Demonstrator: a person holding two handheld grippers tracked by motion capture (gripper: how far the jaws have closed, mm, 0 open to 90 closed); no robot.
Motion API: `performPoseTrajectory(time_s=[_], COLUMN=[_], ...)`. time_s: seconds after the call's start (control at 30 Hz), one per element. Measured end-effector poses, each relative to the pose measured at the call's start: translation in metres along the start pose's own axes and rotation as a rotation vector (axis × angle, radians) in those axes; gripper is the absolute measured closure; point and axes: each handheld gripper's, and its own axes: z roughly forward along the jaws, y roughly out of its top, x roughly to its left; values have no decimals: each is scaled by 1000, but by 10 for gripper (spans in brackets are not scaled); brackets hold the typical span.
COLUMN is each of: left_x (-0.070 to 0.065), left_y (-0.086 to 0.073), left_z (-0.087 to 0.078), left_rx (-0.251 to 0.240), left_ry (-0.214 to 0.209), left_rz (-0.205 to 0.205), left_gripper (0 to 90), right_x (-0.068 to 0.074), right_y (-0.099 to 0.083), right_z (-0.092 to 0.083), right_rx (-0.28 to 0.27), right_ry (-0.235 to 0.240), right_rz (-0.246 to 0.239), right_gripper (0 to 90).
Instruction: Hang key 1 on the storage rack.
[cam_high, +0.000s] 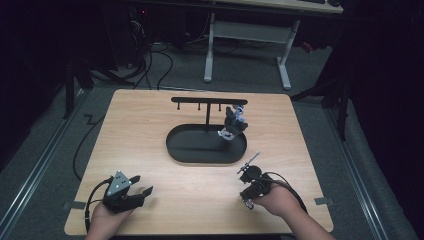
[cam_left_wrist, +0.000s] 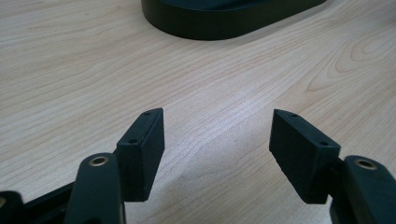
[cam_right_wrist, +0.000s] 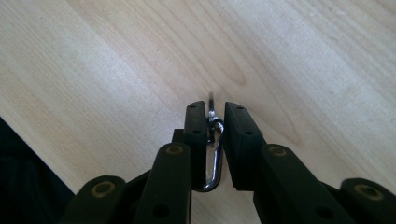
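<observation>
text: none readable | labels: none | brands: none | numbers: none | signs: none

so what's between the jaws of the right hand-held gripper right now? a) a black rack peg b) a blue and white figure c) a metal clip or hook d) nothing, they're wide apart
c: in the right gripper view the right hand-held gripper has its jaws nearly together with a thin silver metal clip between them; the blue and white figure hangs back at the black rack.
</observation>
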Motion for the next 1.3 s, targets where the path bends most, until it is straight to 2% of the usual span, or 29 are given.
performPoseTrajectory(time_s=[0.17,0.2,0.23,0.27,0.3,0.37,0.4,0.5,0.6,0.67,0.83,0.9,0.93,0.97,1.0,1.1,1.13,1.17,1.27,1.3], left_x=[-1,-1,-1,-1,-1,-1,-1,-1,0,0,-1,-1,-1,-1,-1,-1,-1,-1,-1,-1], left_y=[0,0,0,0,0,0,0,0,0,0,0,0,1,1,1,1,1,1,0,0], left_z=[0,0,0,0,0,0,0,0,1,0,0,0,0,0,0,0,0,0,0,0], left_rx=[3,3,3,4,4,5,6,7,2,0,-7,-7,-8,-8,-9,-14,-16,-17,-21,-20], left_ry=[1,2,1,1,1,2,2,1,2,2,-3,-4,-5,-5,-3,-6,-7,-9,-11,-11], left_rz=[3,4,3,3,3,3,3,5,2,5,11,12,13,12,13,10,9,7,10,13], left_gripper=[363,363,363,363,363,363,363,363,363,363,362,362,362,362,362,362,362,362,362,362], right_x=[2,4,2,4,5,4,5,4,4,2,4,2,3,1,1,-3,-2,-4,-6,-8], right_y=[-6,-7,-8,-8,-8,-8,-7,-6,-5,-3,-1,1,2,4,5,9,11,13,19,21], right_z=[1,1,1,-1,-1,0,0,0,-3,-7,-24,-29,-32,-35,-37,-44,-48,-50,-58,-59], right_rx=[0,7,-2,4,5,-4,5,16,12,1,-1,-13,-6,-17,-19,-33,-25,-42,-46,-54], right_ry=[0,-3,-6,-8,-13,-19,-28,-13,-7,-7,-9,-12,-15,-12,-11,-15,-9,-9,-12,-11], right_rz=[-14,11,-10,24,32,14,29,34,19,-15,-8,-22,11,-7,7,-5,38,14,35,17], right_gripper=[796,798,810,822,833,883,887,892,893,893,893,894,894,893,893,894,893,894,893,893])
